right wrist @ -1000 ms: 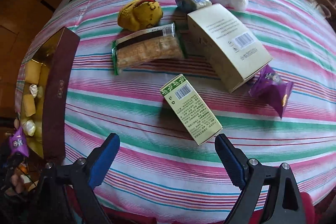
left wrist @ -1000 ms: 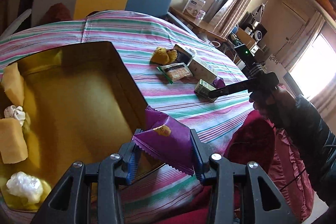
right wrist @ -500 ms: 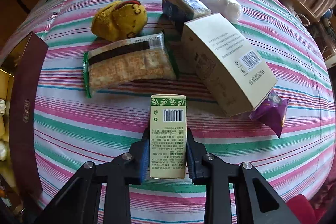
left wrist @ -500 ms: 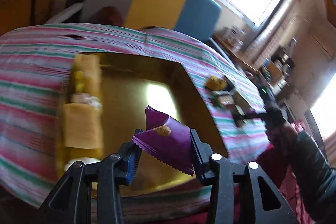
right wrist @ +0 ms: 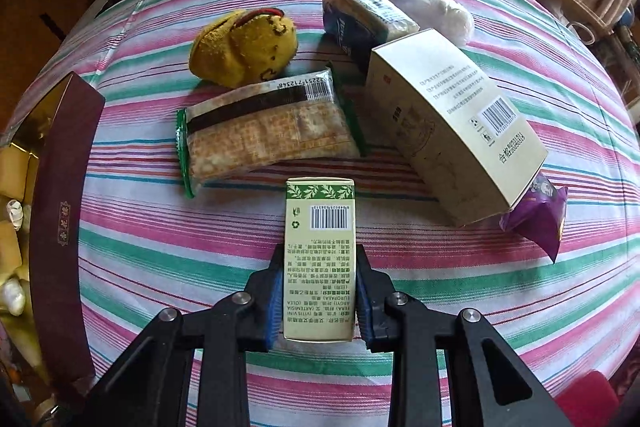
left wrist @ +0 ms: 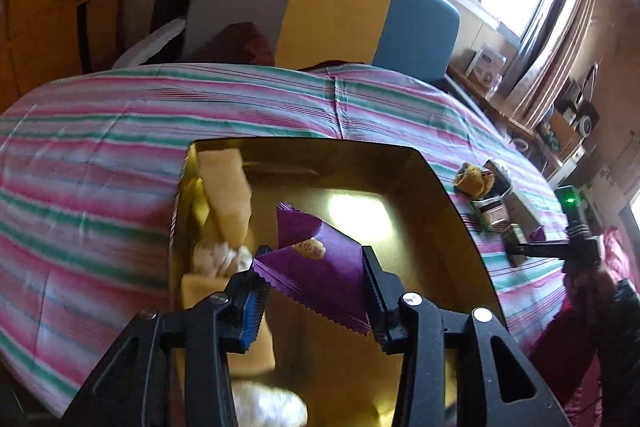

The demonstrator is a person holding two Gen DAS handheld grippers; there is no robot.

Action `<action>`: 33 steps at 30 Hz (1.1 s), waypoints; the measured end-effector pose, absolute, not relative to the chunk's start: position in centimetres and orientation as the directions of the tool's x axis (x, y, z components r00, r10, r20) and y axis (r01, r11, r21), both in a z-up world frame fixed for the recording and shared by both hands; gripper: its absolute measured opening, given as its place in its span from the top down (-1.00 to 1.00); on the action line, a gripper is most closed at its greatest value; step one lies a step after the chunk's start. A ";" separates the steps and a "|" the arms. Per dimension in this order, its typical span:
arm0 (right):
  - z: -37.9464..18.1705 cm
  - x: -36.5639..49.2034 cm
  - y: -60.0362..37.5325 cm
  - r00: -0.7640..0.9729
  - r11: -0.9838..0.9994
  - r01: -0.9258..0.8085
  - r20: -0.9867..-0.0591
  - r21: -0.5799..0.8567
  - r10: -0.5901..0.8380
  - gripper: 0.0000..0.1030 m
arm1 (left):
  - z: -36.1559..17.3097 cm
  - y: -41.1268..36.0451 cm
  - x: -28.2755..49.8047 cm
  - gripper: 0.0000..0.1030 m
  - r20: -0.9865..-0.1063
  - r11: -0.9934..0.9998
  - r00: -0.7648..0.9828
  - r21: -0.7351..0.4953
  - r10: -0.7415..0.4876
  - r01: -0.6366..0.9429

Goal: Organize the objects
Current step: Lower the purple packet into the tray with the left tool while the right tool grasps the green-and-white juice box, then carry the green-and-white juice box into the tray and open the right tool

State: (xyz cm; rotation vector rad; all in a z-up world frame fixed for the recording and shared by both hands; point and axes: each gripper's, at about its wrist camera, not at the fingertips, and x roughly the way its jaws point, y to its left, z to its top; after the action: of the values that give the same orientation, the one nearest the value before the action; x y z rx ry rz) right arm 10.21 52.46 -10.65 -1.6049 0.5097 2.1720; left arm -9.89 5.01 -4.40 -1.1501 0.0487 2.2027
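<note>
My left gripper (left wrist: 314, 291) is shut on a purple snack packet (left wrist: 316, 267) and holds it above the open gold-lined box (left wrist: 452, 211). The box holds pale yellow blocks (left wrist: 226, 195) and white wrapped pieces (left wrist: 220, 257). My right gripper (right wrist: 318, 299) is shut on a small green-and-cream carton (right wrist: 319, 263) just above the striped tablecloth (right wrist: 160, 247). The right gripper also shows in the left wrist view (left wrist: 520, 249), far right, with the carton.
On the cloth beyond the carton lie a cracker pack (right wrist: 268, 131), a yellow plush toy (right wrist: 244, 47), a large beige box (right wrist: 452, 127), a blue-white pack (right wrist: 360, 15), a white fluffy item (right wrist: 436, 13) and another purple packet (right wrist: 536, 219). The box's maroon wall (right wrist: 60, 227) stands left.
My left gripper has swung with the purple packet from the box's right edge to over its inside. My right gripper went from open to shut on the green carton.
</note>
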 end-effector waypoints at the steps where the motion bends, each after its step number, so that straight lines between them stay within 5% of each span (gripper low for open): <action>1: -10.9 9.6 52.0 -0.268 -0.858 -0.511 -0.959 0.057 0.096 0.41 | -4.6 5.7 -10.6 0.16 -0.752 -0.790 -0.406 -0.241 0.519 -0.563; 16: -10.9 9.8 51.8 -0.283 -0.867 -0.494 -0.955 0.064 0.091 0.41 | -9.0 10.0 -19.5 0.06 -0.826 -0.848 -0.437 -0.088 0.355 -0.523; 21: -10.8 10.2 52.4 -0.284 -0.867 -0.495 -0.955 0.065 0.090 0.41 | -7.2 9.0 -17.8 -0.08 -0.799 -0.840 -0.473 -0.073 0.372 -0.538; 33: -12.1 7.9 51.4 -0.280 -0.872 -0.488 -0.954 0.046 0.107 0.41 | -3.9 3.4 -8.4 -0.08 -0.755 -0.882 -0.545 -0.091 0.364 -0.463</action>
State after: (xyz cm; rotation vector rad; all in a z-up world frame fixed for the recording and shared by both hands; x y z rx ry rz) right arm 7.87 51.36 -12.07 -1.5999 0.4708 2.1979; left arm -8.43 3.44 -3.89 -1.1379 0.1631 2.4051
